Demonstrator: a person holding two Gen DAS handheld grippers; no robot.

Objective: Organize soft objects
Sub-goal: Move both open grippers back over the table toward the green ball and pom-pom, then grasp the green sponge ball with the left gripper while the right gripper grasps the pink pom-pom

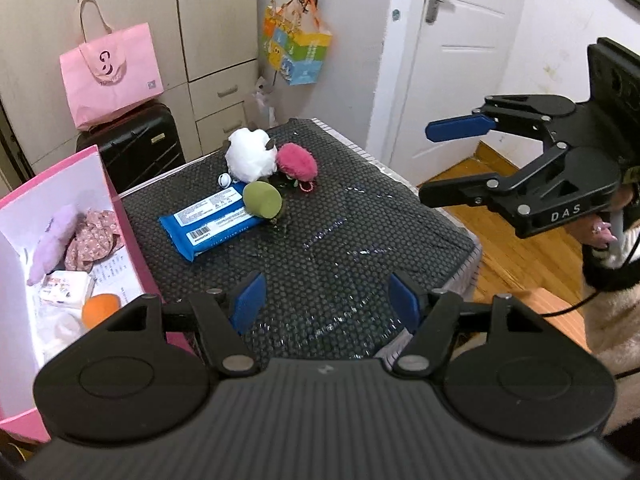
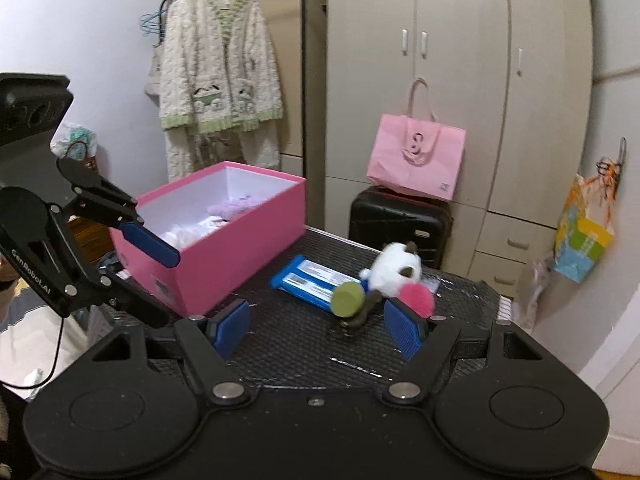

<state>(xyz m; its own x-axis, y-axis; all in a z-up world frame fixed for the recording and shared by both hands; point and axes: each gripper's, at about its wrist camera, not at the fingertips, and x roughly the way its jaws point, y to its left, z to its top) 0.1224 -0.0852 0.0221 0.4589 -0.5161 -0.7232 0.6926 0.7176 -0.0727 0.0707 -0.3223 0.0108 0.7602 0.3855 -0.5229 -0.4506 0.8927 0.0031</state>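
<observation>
A white plush (image 1: 250, 154) (image 2: 394, 270), a pink fuzzy plush (image 1: 298, 161) (image 2: 418, 298), a green round plush (image 1: 262, 199) (image 2: 347, 300) and a blue wipes pack (image 1: 210, 218) (image 2: 308, 276) lie together on the dark mat (image 1: 340, 248) (image 2: 300, 344). An open pink box (image 1: 120, 240) (image 2: 224, 240) holds a purple plush (image 1: 52, 240), floral cloth, tissue packs and an orange ball (image 1: 100, 308). My left gripper (image 1: 326, 300) (image 2: 148, 276) is open and empty, near the box. My right gripper (image 2: 316, 326) (image 1: 424, 164) is open and empty, just short of the green plush.
A black suitcase (image 1: 136, 144) (image 2: 400, 220) with a pink paper bag (image 1: 112, 76) (image 2: 416, 156) on top stands behind the table by the wardrobe. A colourful bag (image 1: 296, 48) hangs on the wall. A white door (image 1: 452, 52) and wooden floor (image 1: 500, 232) are at the right.
</observation>
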